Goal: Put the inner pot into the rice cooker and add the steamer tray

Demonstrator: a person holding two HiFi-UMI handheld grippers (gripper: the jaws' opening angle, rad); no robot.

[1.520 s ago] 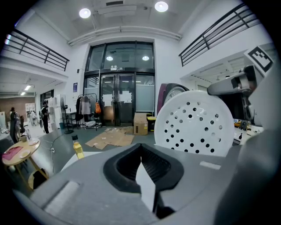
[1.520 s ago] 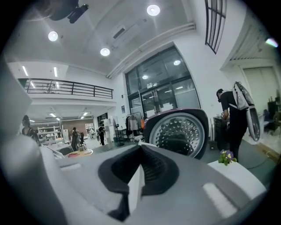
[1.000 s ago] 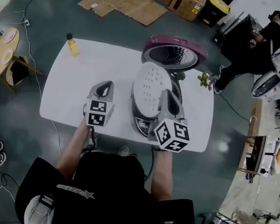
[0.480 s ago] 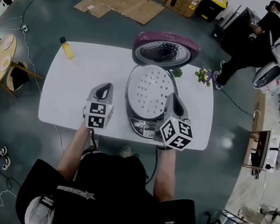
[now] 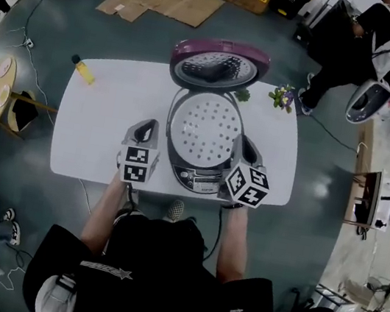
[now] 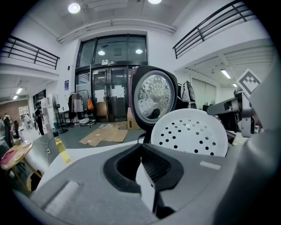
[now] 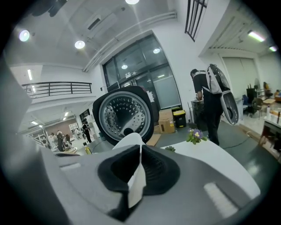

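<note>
Your right hand-held gripper (image 5: 247,146) is pinched on the right rim of the steamer tray (image 5: 205,129), which sits in the open rice cooker (image 5: 198,180), mid-surface (image 5: 105,117). Your left hand-held gripper (image 5: 142,127) is closed and empty, just left of the cooker.

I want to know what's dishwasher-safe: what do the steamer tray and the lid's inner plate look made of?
The steamer tray is probably plastic: matte, opaque white with neatly moulded holes. The lid's inner plate is likely metal: bright, silvery and dimpled, with mirror-like glints.
</note>
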